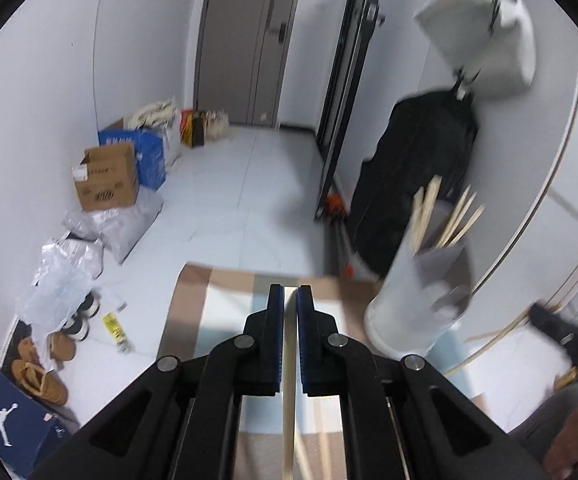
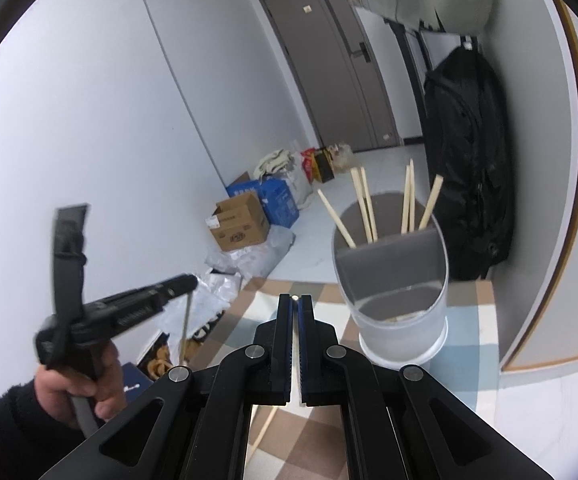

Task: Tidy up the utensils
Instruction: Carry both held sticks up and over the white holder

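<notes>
Left gripper clamped on single chopstick, lifted off checkered cloth. Right gripper pinched on another. Several chopsticks already standing in frosted holder near cloth's far right corner. Stray sticks left on surface.

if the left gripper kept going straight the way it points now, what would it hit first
Probably the far edge of the checked cloth, then open floor beyond. The left gripper, shut on a chopstick, aims left of the white holder; depth is unclear.

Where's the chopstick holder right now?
In the right wrist view the holder stands on the checked cloth, right of the right claw, in front of the black backpack.
</notes>
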A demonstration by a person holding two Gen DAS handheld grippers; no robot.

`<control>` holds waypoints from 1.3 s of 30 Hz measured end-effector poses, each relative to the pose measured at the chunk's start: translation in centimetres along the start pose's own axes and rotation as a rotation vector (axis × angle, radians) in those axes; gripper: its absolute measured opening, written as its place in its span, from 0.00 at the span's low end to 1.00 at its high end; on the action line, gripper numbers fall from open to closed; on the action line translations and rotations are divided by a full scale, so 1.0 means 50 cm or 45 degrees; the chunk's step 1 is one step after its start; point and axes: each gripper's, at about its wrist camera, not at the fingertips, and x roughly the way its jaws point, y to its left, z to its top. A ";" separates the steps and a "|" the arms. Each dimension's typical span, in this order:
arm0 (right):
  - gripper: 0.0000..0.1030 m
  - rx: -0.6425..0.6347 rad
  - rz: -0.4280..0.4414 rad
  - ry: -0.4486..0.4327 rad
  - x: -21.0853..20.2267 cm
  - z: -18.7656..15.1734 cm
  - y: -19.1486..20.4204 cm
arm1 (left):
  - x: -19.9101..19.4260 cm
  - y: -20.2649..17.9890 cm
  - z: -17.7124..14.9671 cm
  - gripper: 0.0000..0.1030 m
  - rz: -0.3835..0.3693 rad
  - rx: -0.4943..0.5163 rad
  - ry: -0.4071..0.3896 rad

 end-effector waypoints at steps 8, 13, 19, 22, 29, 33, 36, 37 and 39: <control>0.02 0.015 0.006 -0.039 -0.029 0.034 0.001 | -0.042 -0.034 0.066 0.02 -0.064 -0.090 -0.197; 0.02 0.030 0.002 -0.083 -0.068 0.082 -0.009 | -0.052 -0.057 0.108 0.02 -0.151 -0.152 -0.262; 0.02 0.024 -0.015 -0.153 -0.118 0.176 -0.027 | -0.057 -0.098 0.167 0.02 -0.218 -0.166 -0.352; 0.02 0.011 -0.031 -0.187 -0.130 0.225 -0.037 | -0.058 -0.115 0.191 0.02 -0.239 -0.170 -0.389; 0.02 -0.036 -0.070 -0.230 -0.116 0.311 -0.054 | -0.025 -0.138 0.238 0.02 -0.244 -0.193 -0.460; 0.02 -0.058 -0.084 -0.232 -0.094 0.336 -0.063 | 0.014 -0.150 0.247 0.02 -0.221 -0.185 -0.471; 0.02 -0.070 -0.099 -0.215 -0.064 0.346 -0.077 | 0.049 -0.145 0.242 0.02 -0.217 -0.189 -0.460; 0.02 -0.068 -0.098 -0.206 -0.054 0.348 -0.084 | 0.060 -0.144 0.238 0.02 -0.207 -0.185 -0.461; 0.02 -0.058 -0.096 -0.193 -0.041 0.348 -0.095 | 0.079 -0.145 0.235 0.02 -0.201 -0.176 -0.460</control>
